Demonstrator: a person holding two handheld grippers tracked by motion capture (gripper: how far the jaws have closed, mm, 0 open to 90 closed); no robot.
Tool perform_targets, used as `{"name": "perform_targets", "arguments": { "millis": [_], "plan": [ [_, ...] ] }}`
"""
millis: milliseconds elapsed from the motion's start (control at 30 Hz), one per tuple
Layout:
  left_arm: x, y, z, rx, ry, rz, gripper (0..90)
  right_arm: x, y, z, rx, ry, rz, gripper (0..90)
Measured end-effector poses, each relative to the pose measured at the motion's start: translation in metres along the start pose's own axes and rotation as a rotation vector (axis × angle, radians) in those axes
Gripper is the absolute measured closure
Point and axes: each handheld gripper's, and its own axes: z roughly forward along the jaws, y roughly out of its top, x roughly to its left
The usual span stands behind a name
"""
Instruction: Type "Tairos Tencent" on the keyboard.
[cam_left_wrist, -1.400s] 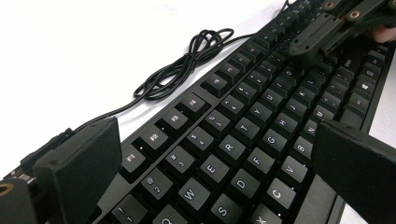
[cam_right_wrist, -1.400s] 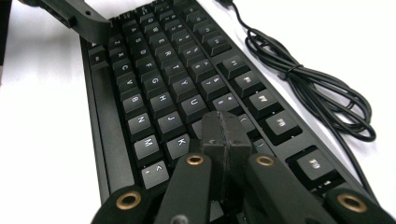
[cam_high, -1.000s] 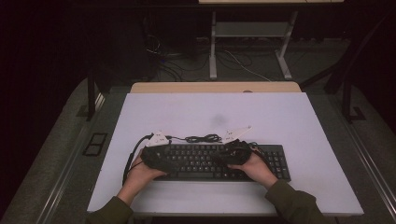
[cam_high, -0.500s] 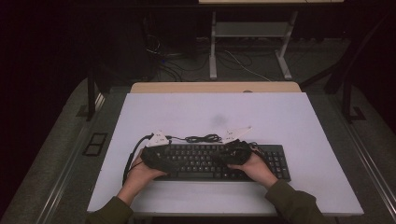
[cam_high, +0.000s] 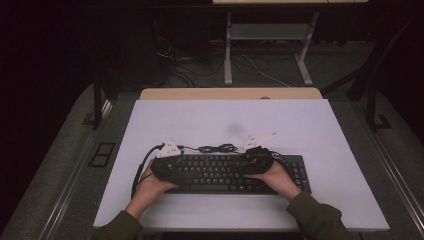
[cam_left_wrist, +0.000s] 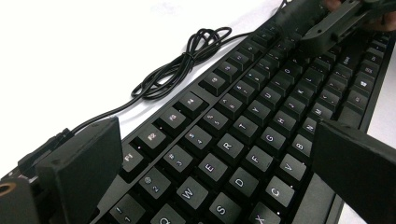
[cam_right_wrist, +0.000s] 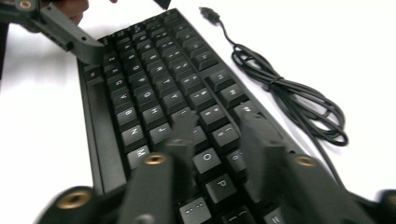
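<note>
Left gripper (cam_high: 167, 167) spread wide, straddling the left end of the black keyboard (cam_high: 225, 172), one jaw at each long edge, pads not pressing. Right gripper (cam_high: 257, 159) over the right-hand keys, jaws just been opening, nothing pinched. Keyboard lies near the bench's (cam_high: 320, 130) front edge, its coiled cable (cam_high: 217, 148) just behind.

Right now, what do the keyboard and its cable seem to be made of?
The keyboard looks like hard black plastic with a matte finish: its moulded keycaps carry printed white letters and give only soft highlights. The cable seems rubber- or vinyl-coated, smooth and slightly glossy, since it lies in loose, bundled loops.
</note>
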Motion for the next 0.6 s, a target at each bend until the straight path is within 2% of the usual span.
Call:
{"name": "perform_targets", "arguments": {
  "millis": [267,600],
  "plan": [
    [0.0003,-0.0003,-0.0013,-0.006,-0.002,0.002,2.6,-0.0045,-0.0024,-0.0016,-0.014,-0.026,0.020,35.0],
    [-0.0016,-0.0016,-0.0051,-0.008,-0.006,-0.003,4.1,-0.0060,-0.0035,-0.0021,-0.019,-0.029,0.031,32.2]
  ]
}}
